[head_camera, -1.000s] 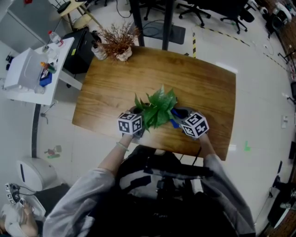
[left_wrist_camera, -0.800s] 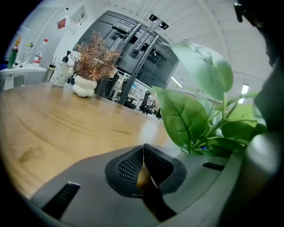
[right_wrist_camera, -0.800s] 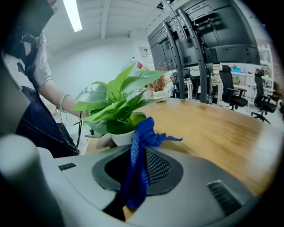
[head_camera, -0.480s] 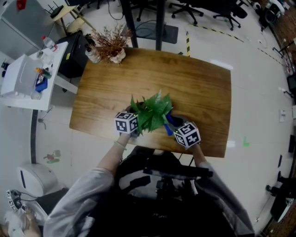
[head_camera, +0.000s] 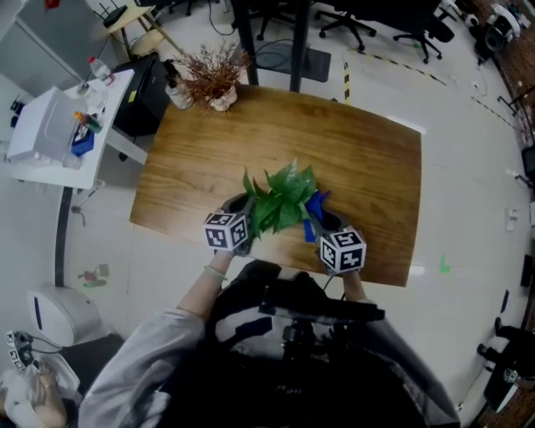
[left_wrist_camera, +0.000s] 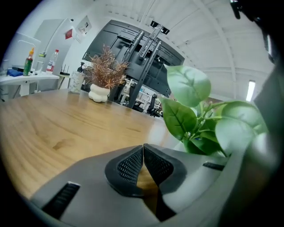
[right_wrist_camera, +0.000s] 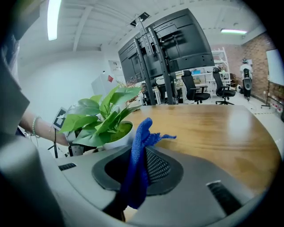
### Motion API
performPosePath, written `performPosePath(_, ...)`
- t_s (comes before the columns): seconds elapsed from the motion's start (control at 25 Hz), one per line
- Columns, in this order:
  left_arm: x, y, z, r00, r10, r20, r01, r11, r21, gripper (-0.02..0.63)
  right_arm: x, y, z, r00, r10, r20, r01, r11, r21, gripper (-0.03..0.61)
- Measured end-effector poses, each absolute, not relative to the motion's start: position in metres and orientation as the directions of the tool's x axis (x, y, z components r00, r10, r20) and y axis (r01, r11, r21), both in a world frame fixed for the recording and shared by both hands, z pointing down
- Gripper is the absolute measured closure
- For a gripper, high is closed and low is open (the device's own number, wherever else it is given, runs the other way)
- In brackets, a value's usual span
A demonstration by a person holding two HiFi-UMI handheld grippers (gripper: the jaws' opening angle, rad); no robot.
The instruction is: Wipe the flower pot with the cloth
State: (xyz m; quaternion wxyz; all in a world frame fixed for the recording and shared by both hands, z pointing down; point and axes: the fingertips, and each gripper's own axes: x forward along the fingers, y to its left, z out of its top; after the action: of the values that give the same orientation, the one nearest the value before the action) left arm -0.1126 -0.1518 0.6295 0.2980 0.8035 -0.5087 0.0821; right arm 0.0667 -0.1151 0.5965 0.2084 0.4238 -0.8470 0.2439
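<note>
A white flower pot (right_wrist_camera: 116,138) with a green leafy plant (head_camera: 281,199) stands near the front edge of the wooden table (head_camera: 368,167). My right gripper (right_wrist_camera: 141,156) is shut on the blue cloth (right_wrist_camera: 138,150), which sticks up between its pads just right of the pot; the cloth (head_camera: 313,209) also shows beside the leaves in the head view. My left gripper (left_wrist_camera: 143,150) is shut with nothing between its pads, and the plant's leaves (left_wrist_camera: 195,115) are close on its right. The pot is hidden under the leaves in the head view.
A dried-twig arrangement in a pale vase (head_camera: 216,79) sits at the table's far left corner. A white side table (head_camera: 58,125) with bottles stands to the left. Office chairs (head_camera: 401,21) and black frames stand beyond the table.
My right gripper has drawn back with the cloth toward the table's front edge, away from the plant. The left gripper has shifted slightly back too. The plant stays put.
</note>
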Motion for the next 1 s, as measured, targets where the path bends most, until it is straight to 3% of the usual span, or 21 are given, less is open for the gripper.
performPosePath(0.44,-0.111,-0.090,0.627,0.448,-0.781,0.435,-0.866,-0.258,0.429,0.609,0.070,-0.084,0.602,-0.541,-0.632,0.555,-0.837,0.469,-0.282,0.492)
performPosePath(1.0,-0.074,-0.063,0.623,0.503,-0.756,0.420,-0.843,-0.320,0.433,0.609,0.080,-0.054,0.603,-0.541,-0.629,0.558,-0.836,0.476,-0.273,0.492)
